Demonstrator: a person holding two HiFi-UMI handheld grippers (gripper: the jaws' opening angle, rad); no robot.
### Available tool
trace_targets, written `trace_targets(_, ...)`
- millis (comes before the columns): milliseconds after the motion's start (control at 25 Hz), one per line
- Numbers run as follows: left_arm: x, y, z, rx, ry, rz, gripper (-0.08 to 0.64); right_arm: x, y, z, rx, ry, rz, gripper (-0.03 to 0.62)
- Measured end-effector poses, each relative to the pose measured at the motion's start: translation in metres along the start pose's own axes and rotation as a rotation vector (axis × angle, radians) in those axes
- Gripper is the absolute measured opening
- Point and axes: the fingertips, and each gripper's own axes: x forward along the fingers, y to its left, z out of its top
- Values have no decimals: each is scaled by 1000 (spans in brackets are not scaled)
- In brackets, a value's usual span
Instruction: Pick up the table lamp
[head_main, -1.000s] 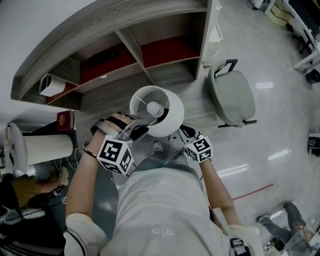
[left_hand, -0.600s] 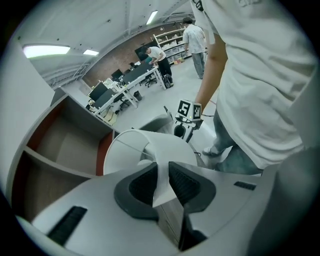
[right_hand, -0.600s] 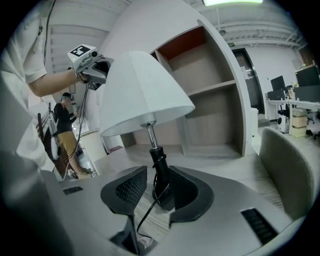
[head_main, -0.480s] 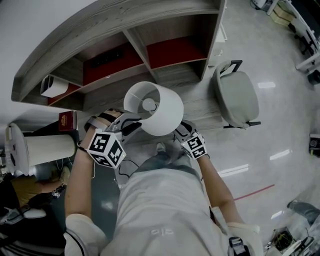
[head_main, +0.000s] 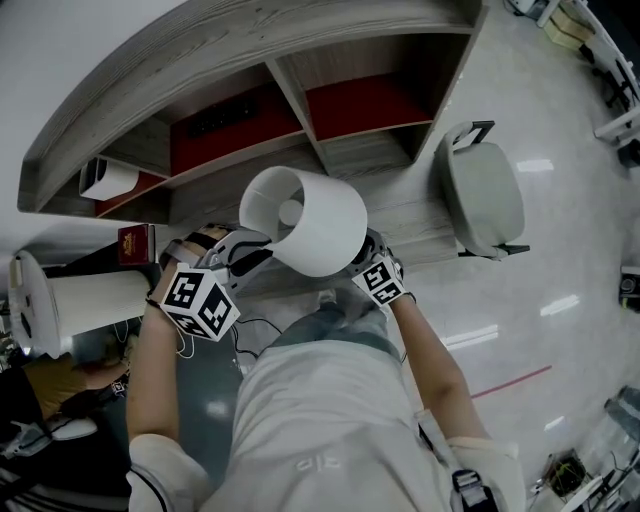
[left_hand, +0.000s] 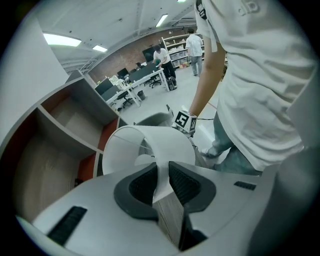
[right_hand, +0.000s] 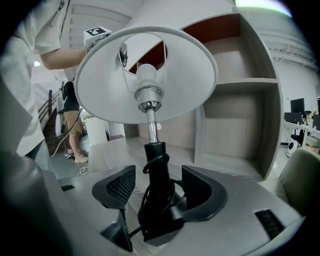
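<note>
The table lamp has a white shade (head_main: 322, 228) and a black stem (right_hand: 154, 175) with its cord wound round it. In the head view the lamp tilts, with the shade's open top facing left. My left gripper (left_hand: 161, 183) is shut on the shade's thin wall (left_hand: 150, 145), and in the head view it sits at the shade's left rim (head_main: 248, 252). My right gripper (right_hand: 160, 187) is opening. The stem and black base (right_hand: 161, 220) stand between its pads, which do not press on them. Its marker cube (head_main: 378, 281) shows under the shade's right side.
A grey wooden desk (head_main: 415, 215) carries a shelf unit with red back panels (head_main: 365, 100). A grey chair (head_main: 485, 190) stands to the right. A white cylinder (head_main: 95, 298) and a red book (head_main: 130, 240) lie at the left. People stand at far desks (left_hand: 162, 57).
The shade has tipped and shifted left, its opening now turned more sideways. My left gripper moved left with it. My right gripper slid up and left, further under the shade.
</note>
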Motion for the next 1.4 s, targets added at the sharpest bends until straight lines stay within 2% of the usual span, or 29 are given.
trace_targets(360, -2, 9, -32, -33, -17, -3, 86, 42, -15, 7, -112, 45, -39, 327)
trace_targets(680, -2, 17, -47, -74, -43, 3, 89, 73, -10, 3, -276, 146, -1, 325)
trace_targets(840, 0, 14, -59, -64, -51, -4, 89, 84, -9, -4, -347, 208, 15, 324)
trace_targets(880, 0, 14, -61, -66, -51, -2, 91, 86, -7, -4, -369, 224, 31, 319)
trace_targets(1040, -1, 16, -68, -101, -35, 9, 93, 91, 8, -10, -491, 288, 98, 227)
trace_targets(1400, -3, 4, -96, -157, -22, 24, 92, 99, 15, -22, -577, 439, 175, 202)
